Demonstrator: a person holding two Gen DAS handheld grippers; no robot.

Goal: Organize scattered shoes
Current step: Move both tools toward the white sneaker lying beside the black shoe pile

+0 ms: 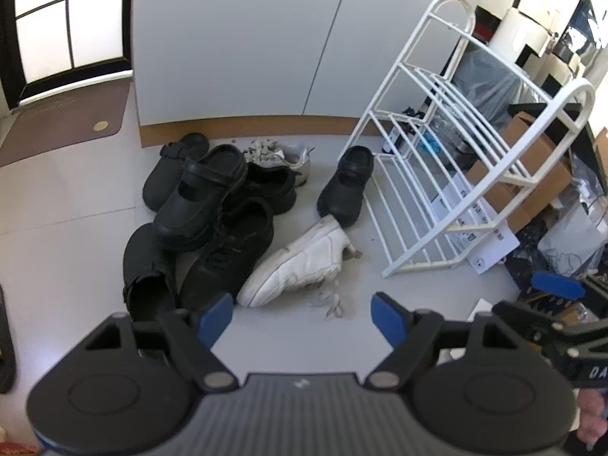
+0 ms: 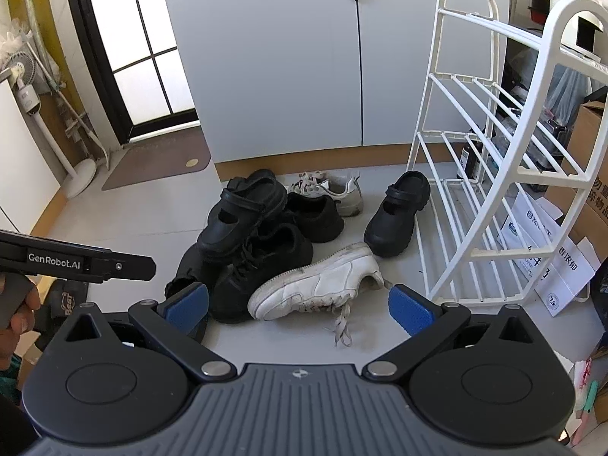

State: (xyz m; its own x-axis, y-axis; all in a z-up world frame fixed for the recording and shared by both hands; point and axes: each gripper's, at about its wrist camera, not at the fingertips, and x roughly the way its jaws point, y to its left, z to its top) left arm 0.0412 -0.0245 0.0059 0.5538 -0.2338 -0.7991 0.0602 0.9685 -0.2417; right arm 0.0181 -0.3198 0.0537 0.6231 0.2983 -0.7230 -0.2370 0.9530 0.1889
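Left gripper (image 1: 302, 313): jaws stood apart, nothing between them, poised above the floor (image 1: 76, 205) short of the pile.
Right gripper (image 2: 300, 307): jaws apart too, empty, aimed at the white sneaker (image 2: 317, 283).
Shoes: a heap of black ones, a clog (image 2: 241, 216) resting on top of a laced shoe (image 2: 262, 266); the white sneaker lay on its side against them; a second clog (image 2: 397, 212) stood just beside the rack (image 2: 490, 174); a grey-white sneaker (image 2: 334, 188) lay behind, near the cabinet (image 2: 285, 57).
Rack: bare, all tiers free.
Risk, laces: the sneaker's loose lace (image 2: 342, 323) trailed on the floor and could probably snag or drag.
Risk, pile: lifting a lower shoe would likely tip the top clog off.
Risk, rack: it looked light; a bump might shift it.
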